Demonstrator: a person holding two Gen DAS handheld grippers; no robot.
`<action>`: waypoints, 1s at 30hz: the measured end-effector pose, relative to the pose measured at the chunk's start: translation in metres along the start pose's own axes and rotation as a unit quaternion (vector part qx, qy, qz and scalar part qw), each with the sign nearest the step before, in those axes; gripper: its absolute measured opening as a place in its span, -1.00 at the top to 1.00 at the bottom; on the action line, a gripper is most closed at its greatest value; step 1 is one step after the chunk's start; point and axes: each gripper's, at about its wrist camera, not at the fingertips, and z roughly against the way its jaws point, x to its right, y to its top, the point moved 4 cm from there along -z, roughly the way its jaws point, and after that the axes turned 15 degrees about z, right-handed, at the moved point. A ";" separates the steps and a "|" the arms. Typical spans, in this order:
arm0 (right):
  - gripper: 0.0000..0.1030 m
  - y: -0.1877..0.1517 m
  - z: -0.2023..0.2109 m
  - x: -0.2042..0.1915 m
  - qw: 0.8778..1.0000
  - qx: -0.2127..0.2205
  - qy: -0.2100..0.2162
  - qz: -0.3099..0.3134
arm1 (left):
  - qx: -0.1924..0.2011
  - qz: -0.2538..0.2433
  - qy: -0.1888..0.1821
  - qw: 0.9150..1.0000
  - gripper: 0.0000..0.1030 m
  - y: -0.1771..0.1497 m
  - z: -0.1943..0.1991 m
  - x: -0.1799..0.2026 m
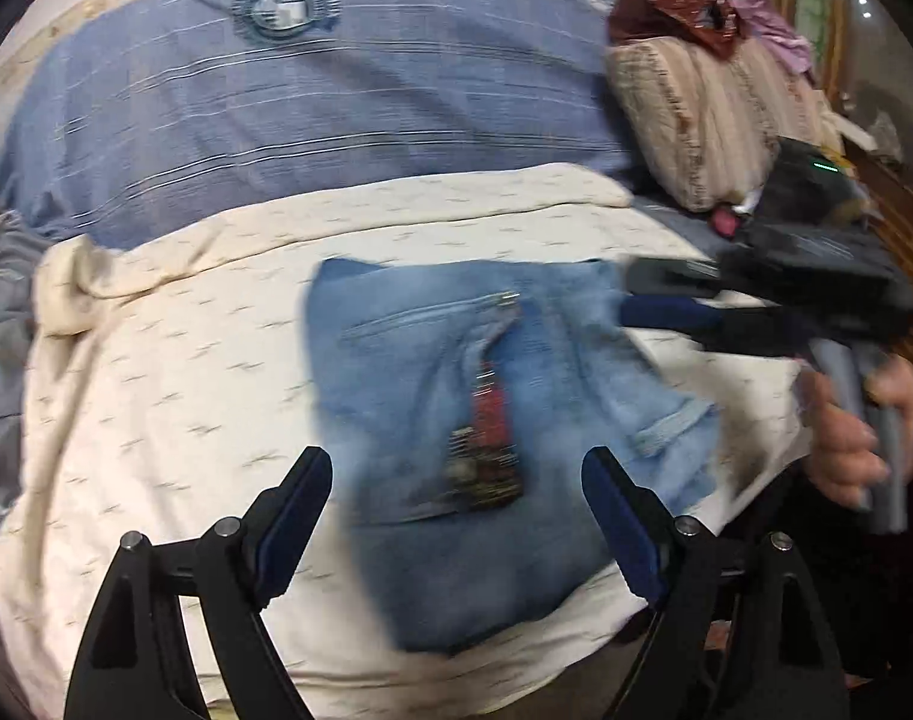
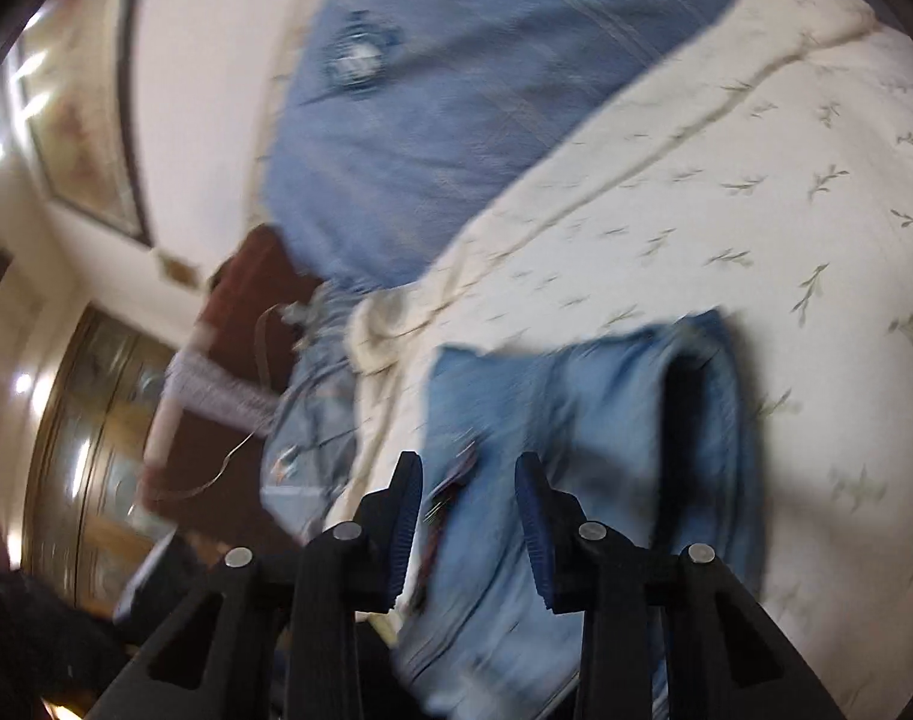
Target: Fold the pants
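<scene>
Folded jeans (image 1: 486, 420) on cream bedspread (image 1: 174, 372)

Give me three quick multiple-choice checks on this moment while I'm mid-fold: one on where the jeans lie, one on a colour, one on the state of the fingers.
1. Where do the jeans lie?
A. On the cream leaf-print blanket
B. On the bare floor
C. Draped over the striped pillow

2. What colour is the tag on the jeans?
A. Yellow
B. Red
C. White

3. How do the fingers of the left gripper stand?
A. Shut on the jeans
C. Shut on the blanket
B. Spread apart, holding nothing

Answers:
1 A: the left wrist view shows the folded denim resting on the cream blanket, in front of the blue striped cover.
2 B: a red strip shows near the middle of the denim.
3 B: both fingers sit wide apart above the jeans with no cloth between them.
</scene>
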 end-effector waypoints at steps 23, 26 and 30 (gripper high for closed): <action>0.65 -0.072 -0.023 0.012 0.991 -0.113 -0.073 -0.001 | -0.075 0.080 0.057 0.992 -0.84 -0.035 -0.042 -0.033; 0.59 -0.068 -0.014 0.004 0.992 -0.103 -0.074 0.017 | -0.056 0.069 0.071 0.994 -0.84 -0.029 -0.025 -0.025; 0.58 -0.060 -0.006 -0.020 0.992 -0.072 -0.077 0.076 | -0.014 0.063 0.088 0.994 -0.84 -0.014 -0.004 -0.020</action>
